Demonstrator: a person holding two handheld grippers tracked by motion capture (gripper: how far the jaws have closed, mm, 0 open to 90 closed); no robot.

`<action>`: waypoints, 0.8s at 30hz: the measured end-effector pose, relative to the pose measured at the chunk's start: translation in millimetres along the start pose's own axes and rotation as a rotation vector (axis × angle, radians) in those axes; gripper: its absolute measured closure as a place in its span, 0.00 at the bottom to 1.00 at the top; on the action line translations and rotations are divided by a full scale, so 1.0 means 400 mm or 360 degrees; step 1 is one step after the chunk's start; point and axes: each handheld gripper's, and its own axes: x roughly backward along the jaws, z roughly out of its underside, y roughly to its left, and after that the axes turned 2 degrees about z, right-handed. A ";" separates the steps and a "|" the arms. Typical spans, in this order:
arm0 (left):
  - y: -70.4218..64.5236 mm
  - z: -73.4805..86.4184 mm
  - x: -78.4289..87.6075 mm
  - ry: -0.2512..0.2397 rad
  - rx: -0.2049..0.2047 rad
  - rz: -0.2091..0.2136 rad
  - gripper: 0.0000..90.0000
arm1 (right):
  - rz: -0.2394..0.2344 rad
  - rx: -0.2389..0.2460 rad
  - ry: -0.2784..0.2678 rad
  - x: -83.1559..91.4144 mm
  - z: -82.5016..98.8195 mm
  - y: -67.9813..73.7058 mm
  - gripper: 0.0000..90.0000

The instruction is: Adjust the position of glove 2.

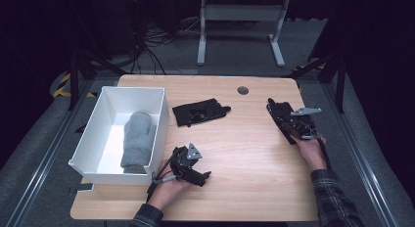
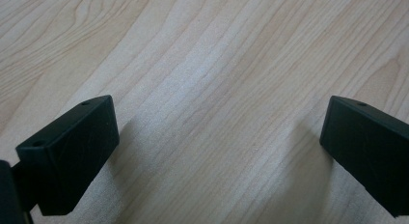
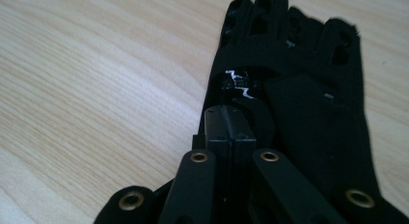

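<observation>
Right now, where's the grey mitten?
In the high view, the grey mitten lies inside the white bin at the table's left, beside the left gripper.

My right tongs (image 3: 230,125) pinch a black glove (image 3: 308,103) that lies flat on the tabletop (image 1: 244,148), fingers pointing away, near the right edge.

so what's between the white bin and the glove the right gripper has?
In the high view, a second black glove lies between the white bin and the held glove; otherwise bare tabletop.
</observation>
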 end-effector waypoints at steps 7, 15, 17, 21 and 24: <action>-0.001 0.000 0.000 0.0002 0.0001 0.0003 0.00 | -0.0069 0.0035 0.0009 0.015 0.011 0.026 1.00; -0.001 0.001 0.001 0.0004 0.0004 0.0000 0.00 | -0.0165 0.0108 0.0029 0.043 0.027 0.082 1.00; -0.001 0.001 0.001 0.0003 0.0001 0.0001 0.00 | -0.0191 0.0120 0.0035 0.051 0.032 0.096 1.00; -0.001 0.001 0.000 0.0002 0.0000 0.0001 0.00 | -0.0262 0.0130 0.0034 0.068 0.047 0.129 1.00; -0.003 0.001 0.001 0.0003 0.0004 -0.0001 0.00 | -0.0300 0.0148 0.0039 0.079 0.054 0.152 1.00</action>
